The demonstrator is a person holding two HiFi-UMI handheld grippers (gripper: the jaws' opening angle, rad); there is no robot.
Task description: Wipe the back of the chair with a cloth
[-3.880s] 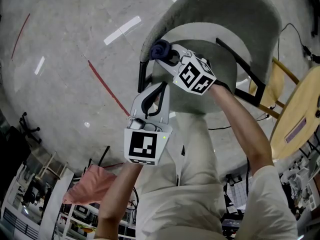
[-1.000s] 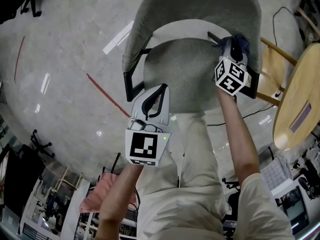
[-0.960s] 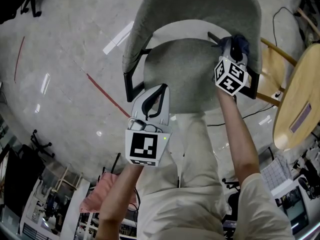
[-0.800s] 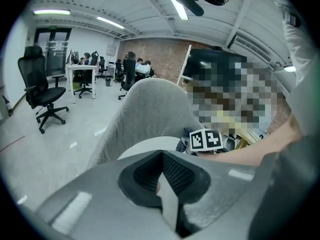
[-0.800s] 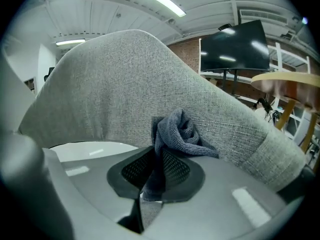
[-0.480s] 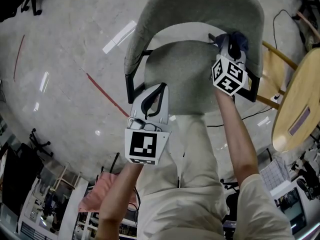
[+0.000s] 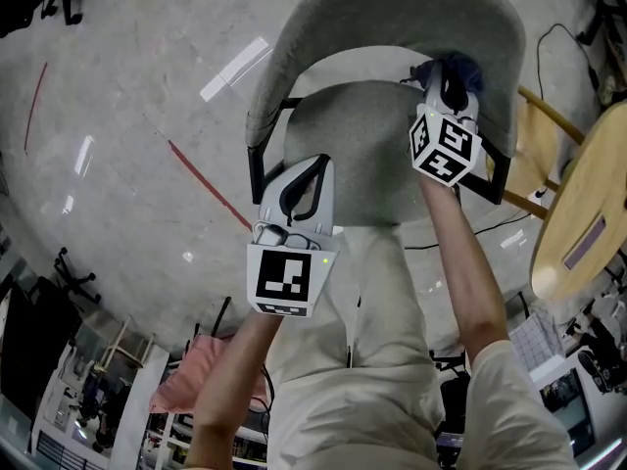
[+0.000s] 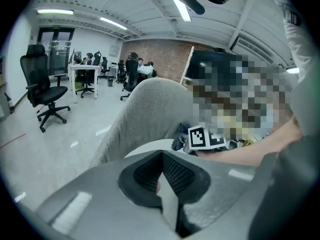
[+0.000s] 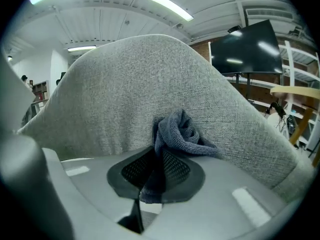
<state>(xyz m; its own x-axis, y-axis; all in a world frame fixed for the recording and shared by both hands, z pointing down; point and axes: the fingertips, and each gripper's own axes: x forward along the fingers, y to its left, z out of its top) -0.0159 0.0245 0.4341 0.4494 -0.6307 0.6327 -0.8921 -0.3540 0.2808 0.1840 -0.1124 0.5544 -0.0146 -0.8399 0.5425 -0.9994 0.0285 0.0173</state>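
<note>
You have two grippers in view: the left gripper (image 7: 310, 170) at frame centre, the right gripper (image 7: 443, 78) at upper right. You see one grey chair (image 7: 392, 8), one blue cloth (image 7: 457, 65), and one round wooden worktop (image 7: 600, 184) at the right edge.

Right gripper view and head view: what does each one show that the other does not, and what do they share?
Only the right gripper view shows the jaws of the right gripper closed on the blue cloth, and a dark screen. Only the head view shows the left gripper, shut and empty, and a red floor line. Both show the cloth against the grey chair back.
</note>
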